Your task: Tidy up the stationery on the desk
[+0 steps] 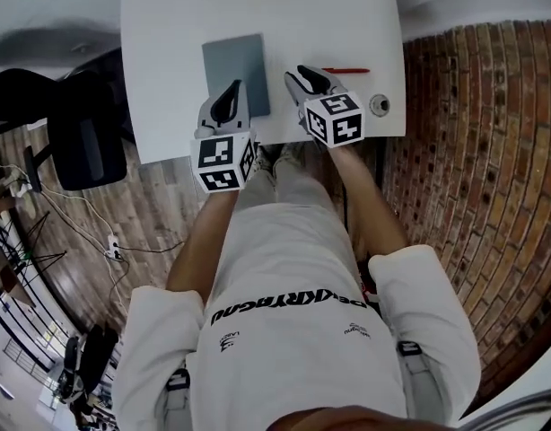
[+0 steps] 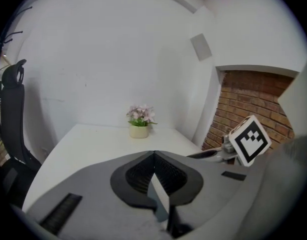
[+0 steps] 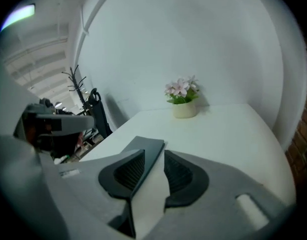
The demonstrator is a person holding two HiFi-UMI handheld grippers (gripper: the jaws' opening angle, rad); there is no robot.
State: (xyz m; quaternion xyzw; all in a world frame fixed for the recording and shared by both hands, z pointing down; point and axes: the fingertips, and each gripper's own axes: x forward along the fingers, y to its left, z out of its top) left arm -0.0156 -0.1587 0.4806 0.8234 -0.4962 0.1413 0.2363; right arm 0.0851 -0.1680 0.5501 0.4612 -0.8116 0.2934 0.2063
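White laminate desk [image 1: 168, 61] against a plain wall, with a brick wall [image 2: 243, 99] running off to its right. A person in a pale sweatshirt stands at the near edge with a gripper in each hand, both raised clear of the top.

The left gripper [image 1: 231, 97] is clenched, its ribbed pads pressed flat together on nothing. The right gripper [image 1: 304, 81] is released, with its jaws standing apart and only the desk and the notebook's corner showing through the gap; neither pad touches anything.

A flat grey rectangular notebook [image 1: 235, 65] lies square in the middle of the near half of the desk, just ahead of the left gripper. A slim red pen [image 1: 345, 70] lies crosswise to its right, apart from it and just beyond the right gripper. Neither piece is held and no tray or holder is in view, so by the look of it the gathering has barely begun — pen and notebook both await collection.

A small cream pot of pink flowers [image 2: 139, 130] sits at the far edge, well away from both. A round metal fitting [image 1: 380, 105] sits near the desk's right corner, close to the pen — the one thing a reach for the pen might brush. A black office chair [image 1: 87, 142] stands off to the left, out of the way.
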